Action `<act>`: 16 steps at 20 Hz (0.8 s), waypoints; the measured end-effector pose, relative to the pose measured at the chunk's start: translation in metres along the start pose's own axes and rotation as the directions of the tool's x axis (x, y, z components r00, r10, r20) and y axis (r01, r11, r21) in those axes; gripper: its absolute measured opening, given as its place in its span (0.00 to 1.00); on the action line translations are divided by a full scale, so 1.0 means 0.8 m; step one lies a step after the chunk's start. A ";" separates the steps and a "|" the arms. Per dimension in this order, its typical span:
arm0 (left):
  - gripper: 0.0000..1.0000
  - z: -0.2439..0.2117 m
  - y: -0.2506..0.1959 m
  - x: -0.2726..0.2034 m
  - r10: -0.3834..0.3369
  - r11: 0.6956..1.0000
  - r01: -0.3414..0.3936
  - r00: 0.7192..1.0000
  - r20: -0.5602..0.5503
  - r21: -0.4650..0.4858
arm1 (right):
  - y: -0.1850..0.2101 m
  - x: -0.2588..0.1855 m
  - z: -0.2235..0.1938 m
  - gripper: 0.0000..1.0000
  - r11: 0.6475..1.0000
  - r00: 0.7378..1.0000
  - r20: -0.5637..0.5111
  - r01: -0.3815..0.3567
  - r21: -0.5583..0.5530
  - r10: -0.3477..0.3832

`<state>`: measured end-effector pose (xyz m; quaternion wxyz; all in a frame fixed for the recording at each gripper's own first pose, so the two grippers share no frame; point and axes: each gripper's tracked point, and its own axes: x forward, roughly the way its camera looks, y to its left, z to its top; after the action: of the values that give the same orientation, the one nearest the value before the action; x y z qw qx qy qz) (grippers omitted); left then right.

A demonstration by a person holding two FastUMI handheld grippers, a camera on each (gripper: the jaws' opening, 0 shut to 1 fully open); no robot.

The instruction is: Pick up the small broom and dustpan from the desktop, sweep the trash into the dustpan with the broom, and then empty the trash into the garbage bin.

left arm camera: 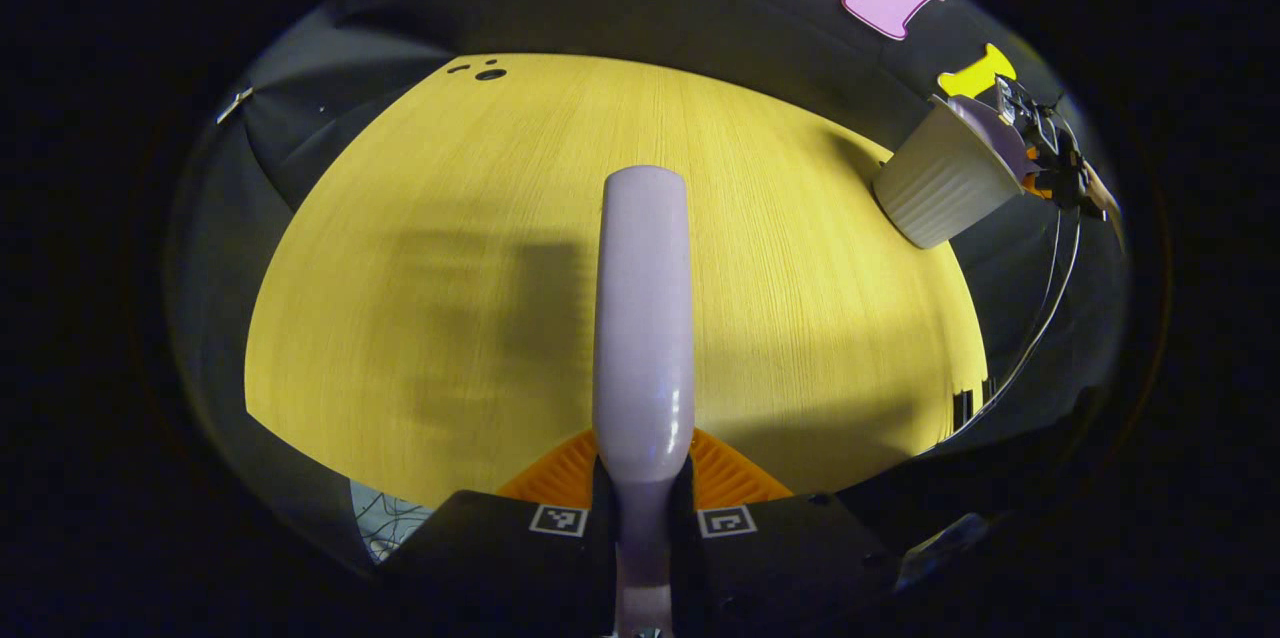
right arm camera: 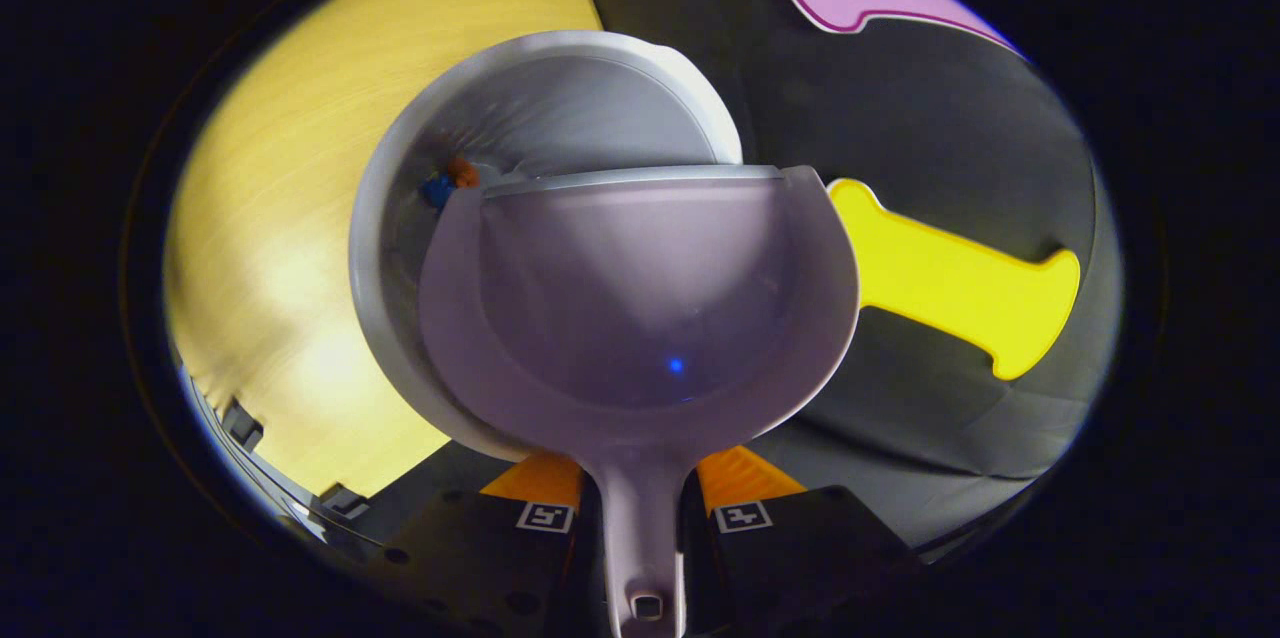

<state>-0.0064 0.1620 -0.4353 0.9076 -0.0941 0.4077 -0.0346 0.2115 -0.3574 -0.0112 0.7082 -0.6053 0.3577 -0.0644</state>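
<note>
Your left tongs (left arm camera: pixel 643 503) clamped on broom handle (left arm camera: pixel 643 318), both fingers pressing, handle pointing out over yellow tabletop (left arm camera: pixel 420 248). Far right in left gripper view, garbage bin (left arm camera: pixel 945 183) at tabletop corner. Your right tongs (right arm camera: pixel 640 508) closed tight on dustpan (right arm camera: pixel 640 298) handle, pan lip over bin's open mouth. Small trash bits (right arm camera: pixel 450 183), orange and blue, inside bin at pan's left corner.
</note>
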 end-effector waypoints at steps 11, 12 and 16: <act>0.25 0.028 0.016 -0.021 0.068 0.996 -0.073 0.993 0.101 0.050 | -0.035 -0.042 -0.001 0.36 0.780 0.991 0.102 -0.129 0.613 0.084; 0.25 0.031 0.016 -0.025 0.079 0.994 -0.086 0.990 0.116 0.064 | -0.034 -0.041 0.001 0.36 0.754 0.989 0.126 -0.137 0.643 0.073; 0.26 0.049 0.006 -0.045 0.080 0.989 -0.100 0.981 0.175 0.108 | -0.028 -0.039 0.010 0.36 0.622 0.973 0.218 -0.217 0.752 0.076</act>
<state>-0.0012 0.1772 -0.3845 0.9437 -0.0252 0.3298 -0.0091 0.2009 -0.3406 0.0224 0.9283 -0.2165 0.2841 -0.1029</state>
